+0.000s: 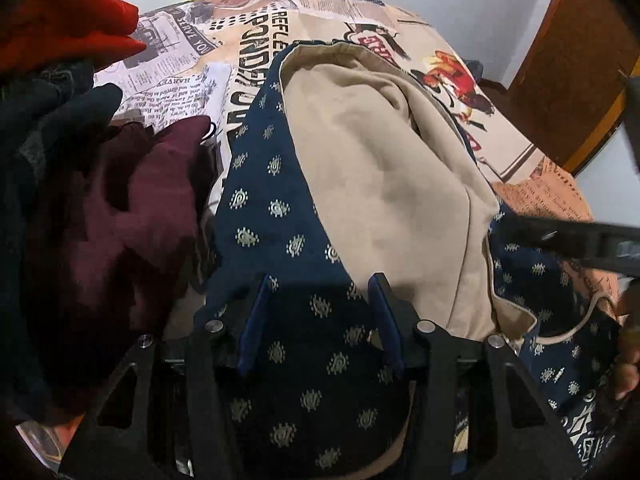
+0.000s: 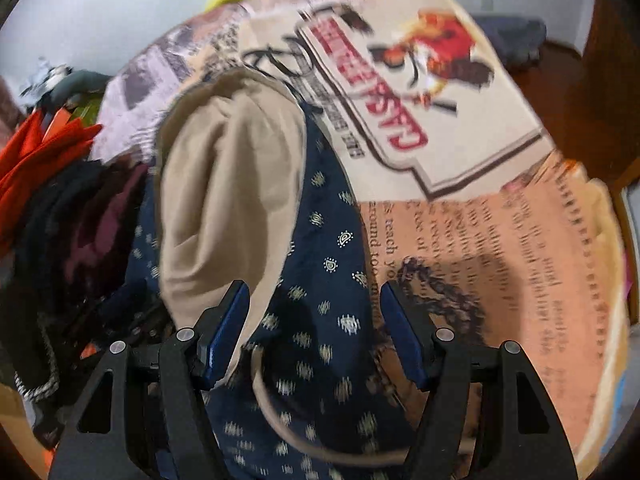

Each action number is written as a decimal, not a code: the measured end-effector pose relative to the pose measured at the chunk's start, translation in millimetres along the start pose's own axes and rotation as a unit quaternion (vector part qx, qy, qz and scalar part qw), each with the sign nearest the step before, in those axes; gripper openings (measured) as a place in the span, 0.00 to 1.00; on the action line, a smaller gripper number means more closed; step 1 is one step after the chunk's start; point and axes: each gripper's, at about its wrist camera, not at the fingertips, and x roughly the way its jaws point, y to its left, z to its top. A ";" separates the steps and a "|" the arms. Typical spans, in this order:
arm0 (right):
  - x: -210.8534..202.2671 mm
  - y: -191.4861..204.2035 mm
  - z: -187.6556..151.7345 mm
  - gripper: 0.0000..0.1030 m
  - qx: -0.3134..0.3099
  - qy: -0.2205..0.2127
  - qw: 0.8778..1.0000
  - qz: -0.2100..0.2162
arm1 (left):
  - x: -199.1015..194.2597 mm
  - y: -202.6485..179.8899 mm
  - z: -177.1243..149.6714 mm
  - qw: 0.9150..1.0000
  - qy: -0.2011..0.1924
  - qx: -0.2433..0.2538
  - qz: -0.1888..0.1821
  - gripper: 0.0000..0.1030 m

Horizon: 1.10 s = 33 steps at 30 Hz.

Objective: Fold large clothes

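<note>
While you tilt both tools steeply down over the bed, your left gripper (image 1: 320, 312) stands with jaws apart, navy cloth between them but not pinched. Your right gripper (image 2: 314, 334) likewise gapes over the same cloth. Item: navy printed garment (image 1: 276, 216) with beige lining (image 1: 380, 168), lying on the newsprint-pattern bedsheet (image 2: 500, 260), long axis running near to far; maroon cloth (image 1: 120, 220) lies left.

right view blurred | navy garment (image 2: 320, 240) cut off below
</note>
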 end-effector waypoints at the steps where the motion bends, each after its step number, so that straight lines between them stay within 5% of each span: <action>1: 8.4 -2.3 -0.1 0.62 0.007 0.011 1.000 0.005 | 0.1 0.6 0.4 1.000 -0.001 -0.001 -0.001 0.46; 4: 22.9 -6.0 -3.1 0.54 0.021 0.019 1.000 0.006 | -2.3 1.4 1.7 1.000 -0.003 0.000 -0.002 0.25; 5: 22.8 -4.5 -4.5 0.43 0.016 0.015 1.000 0.004 | -3.7 0.8 2.4 1.000 -0.001 0.001 -0.002 0.11; 6: 20.8 -1.8 -5.3 0.21 0.007 0.018 1.000 0.015 | -7.5 -0.9 2.9 1.000 0.001 0.005 -0.002 0.09; 8: 11.1 1.6 -8.0 0.10 0.004 0.014 0.999 0.030 | -14.5 -4.2 1.7 1.000 0.001 0.013 -0.008 0.07; 16: -86.1 29.5 -35.8 0.09 -0.041 -0.051 0.996 0.060 | -84.9 -29.6 -10.4 0.997 -0.043 0.053 -0.036 0.06; 22: -147.7 60.3 -92.6 0.09 -0.117 -0.076 0.989 0.059 | -148.4 -27.4 -42.8 0.994 -0.071 0.077 -0.034 0.06; 33: -149.7 67.1 -165.1 0.09 -0.155 -0.087 0.984 0.029 | -180.2 13.1 -126.6 0.995 -0.051 0.079 -0.029 0.06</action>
